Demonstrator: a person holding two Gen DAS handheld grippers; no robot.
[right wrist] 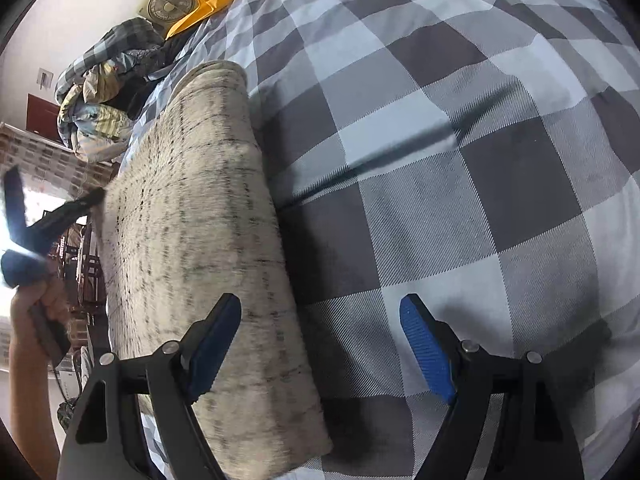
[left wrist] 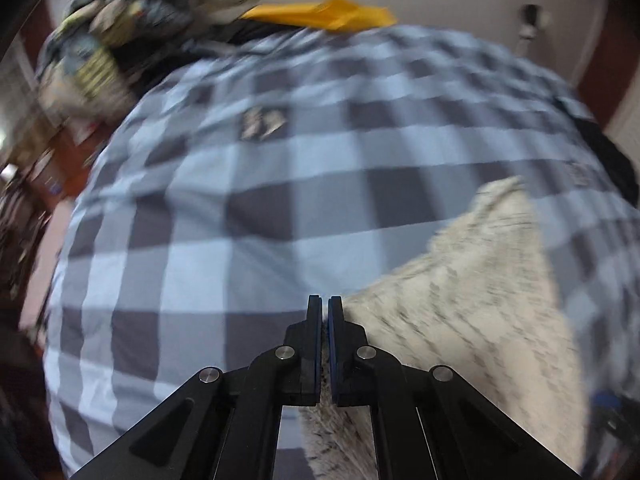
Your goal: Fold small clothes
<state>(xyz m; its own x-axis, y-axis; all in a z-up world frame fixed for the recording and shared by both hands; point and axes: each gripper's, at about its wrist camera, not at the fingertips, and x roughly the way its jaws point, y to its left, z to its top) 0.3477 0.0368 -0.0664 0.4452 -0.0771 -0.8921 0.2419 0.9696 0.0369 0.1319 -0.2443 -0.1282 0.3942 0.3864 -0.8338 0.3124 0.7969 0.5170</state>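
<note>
My left tongs [left wrist: 324,308] were clenched, the two pads nearly together with a thin edge of the fuzzy cream garment [left wrist: 472,312] caught between them. That garment, cream with faint dark flecks in lines, lay on the bed's grey-and-blue checked cover [left wrist: 248,184], spreading to the right of those tongs in the blurred left wrist view.

In the right wrist view the same garment [right wrist: 200,216] showed as a long folded strip running from the near edge of the bed toward the far end, its left side lifted off the cover. My right tongs [right wrist: 320,344] stood released and wide, one blue pad over the garment's near end, the other over bare checked cover [right wrist: 460,184]; nothing was pinched between them. My left hand [right wrist: 28,320] showed at the left edge of that view, gripping its tool's handle.

At the far end of the bed sat a heap of crumpled clothes [right wrist: 104,92], with a yellow cloth [right wrist: 208,4] beside it.
</note>
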